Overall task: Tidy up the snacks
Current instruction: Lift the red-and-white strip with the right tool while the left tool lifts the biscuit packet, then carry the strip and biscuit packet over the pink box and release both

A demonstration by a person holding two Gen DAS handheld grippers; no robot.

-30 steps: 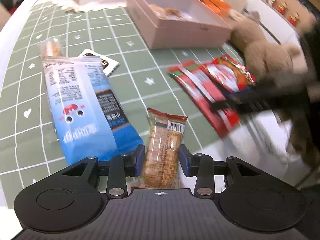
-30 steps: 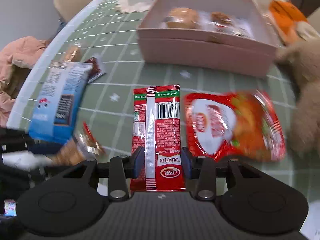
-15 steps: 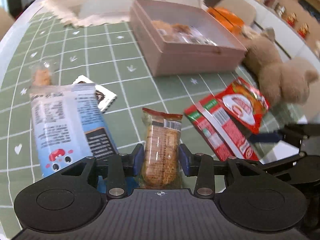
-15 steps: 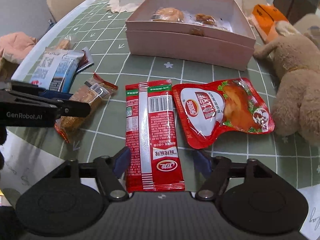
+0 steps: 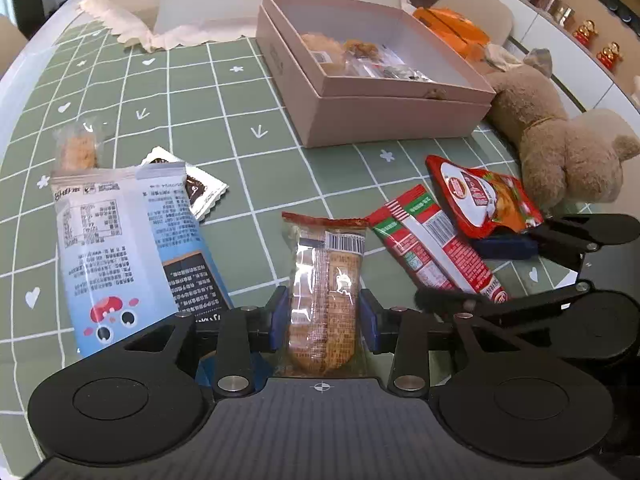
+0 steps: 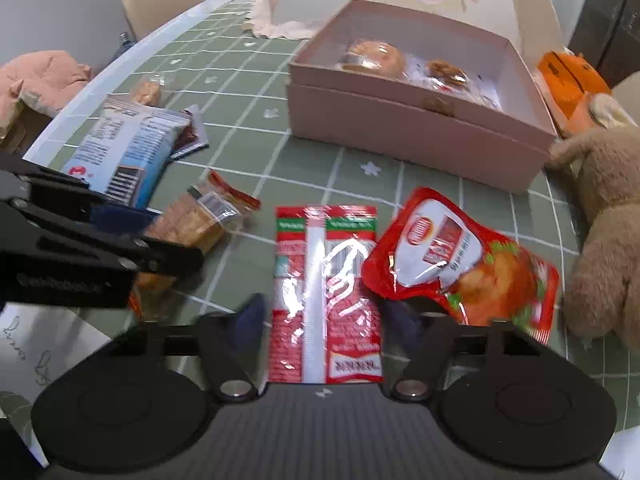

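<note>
A clear cracker pack (image 5: 324, 280) with an orange end sits between the pads of my left gripper (image 5: 324, 320), which press on its sides while the jaws are closing. The right wrist view shows this pack (image 6: 192, 224) low over the green mat. A long red stick pack (image 6: 324, 264) lies flat between the fingers of my right gripper (image 6: 326, 320). Those jaws are closing, with a gap still showing on both sides. A red pouch (image 6: 460, 260) lies just right of it. The open pink box (image 5: 384, 112) holding several wrapped snacks stands beyond.
A blue and white snack bag (image 5: 116, 240) lies at the left, over a dark sachet (image 5: 200, 192), with a small wrapped cake (image 5: 76, 148) behind. A brown plush toy (image 5: 560, 152) and an orange bag (image 5: 452, 28) sit right of the box. The table edge curves along the left.
My left gripper carried the cracker pack rightward, away from the blue bag. The right gripper let go of the red stick pack, spread wide, then narrowed again around it.
</note>
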